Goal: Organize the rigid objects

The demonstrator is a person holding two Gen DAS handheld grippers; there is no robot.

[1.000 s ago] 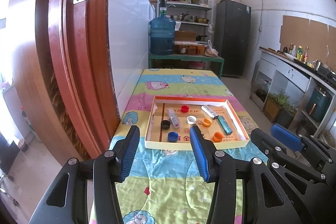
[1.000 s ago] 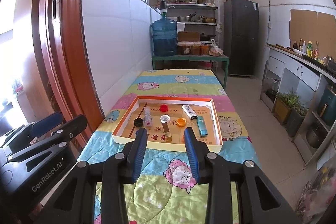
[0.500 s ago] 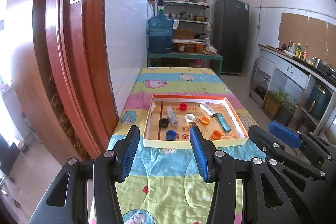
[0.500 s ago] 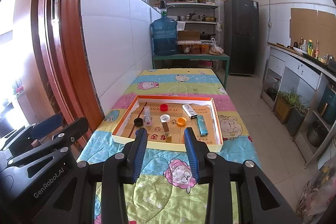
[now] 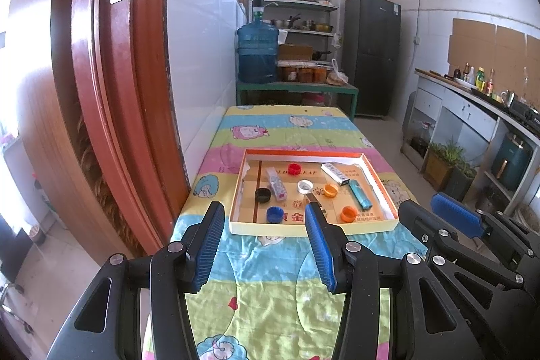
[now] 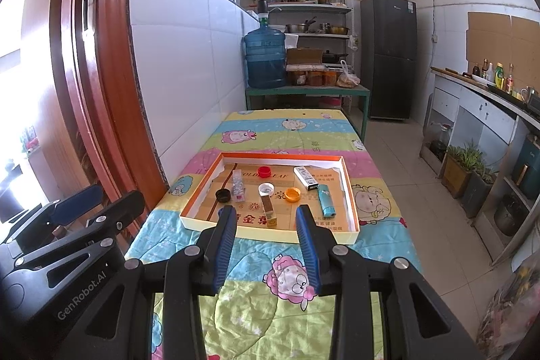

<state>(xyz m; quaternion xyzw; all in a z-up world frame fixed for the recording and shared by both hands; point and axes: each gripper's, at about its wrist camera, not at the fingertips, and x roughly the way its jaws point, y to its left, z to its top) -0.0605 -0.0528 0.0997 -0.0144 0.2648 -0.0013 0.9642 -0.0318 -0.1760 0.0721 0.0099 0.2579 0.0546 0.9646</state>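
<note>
A shallow cardboard tray with an orange rim lies on the colourful tablecloth. In it lie red, black, blue, white and two orange bottle caps, a clear plastic box, a white tube box, a teal lighter and a small brown bottle. My left gripper and right gripper are both open and empty, held above the table's near end, short of the tray.
A red-brown door frame stands close on the left. A tiled wall runs along the table's left side. A green bench with a blue water jug, shelves and a dark fridge stand behind. A counter lines the right.
Both grippers have drawn back and risen slightly, so the tray sits a little farther off. Nothing in the tray has moved. The jaws stay open.
</note>
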